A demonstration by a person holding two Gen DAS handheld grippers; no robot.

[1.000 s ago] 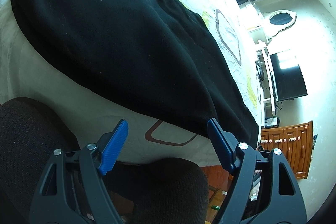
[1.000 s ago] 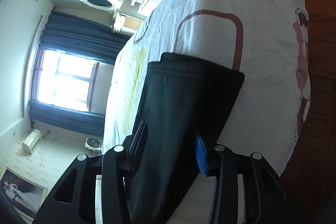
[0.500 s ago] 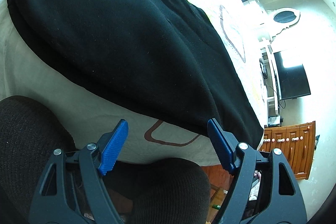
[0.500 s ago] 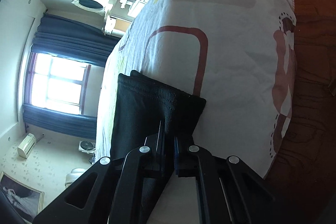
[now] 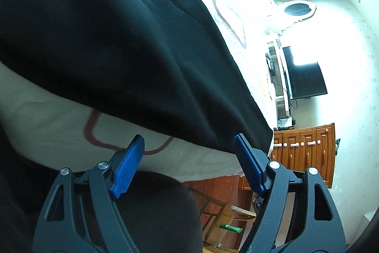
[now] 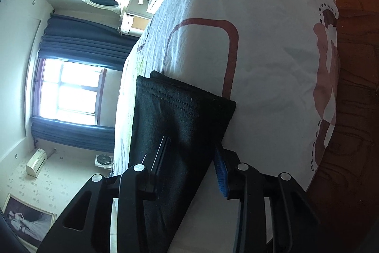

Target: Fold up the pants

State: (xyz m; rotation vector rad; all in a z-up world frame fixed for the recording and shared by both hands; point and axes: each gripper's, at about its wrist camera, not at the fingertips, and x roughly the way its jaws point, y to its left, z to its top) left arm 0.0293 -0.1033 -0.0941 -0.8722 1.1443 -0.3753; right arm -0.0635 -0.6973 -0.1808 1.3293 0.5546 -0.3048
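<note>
- Pants [image 5: 113, 44], black and of a soft knit, lying spread across the patterned bed sheet [image 5: 54, 125] near the edge of the bed.
- Left hand-held gripper [image 5: 189, 153] hovering with its blue fingers [image 5: 129, 167] spread wide, gripping nothing, just short of the near edge of the dark cloth, which is lying ahead of it and above it in the left wrist view.
- Right hand-held gripper [image 6: 191, 158] sitting astride one pant leg [image 6: 175, 125], the cloth running between its fingers; jaws partly apart, so hard to say whether pinching or merely straddling.
- Leg's long axis running straight forward from the right hand-held gripper to the stitched hem [image 6: 180, 98], which is lying flat on the sheet [image 6: 272, 63] ahead.
- Judging the right side to be the one placed to lift and carry the leg end over, the left waiting beside the wider body of the garment.
- Waistband and second leg being cut off or lost in the black mass; layers at the hem appearing doubled, though not certain.
- Dark knit shape [image 5: 151, 212] filling the space below the left fingers, probably the person's clothed knee.
- Wooden floor [image 6: 350, 110] showing beyond the bed's edge.
</note>
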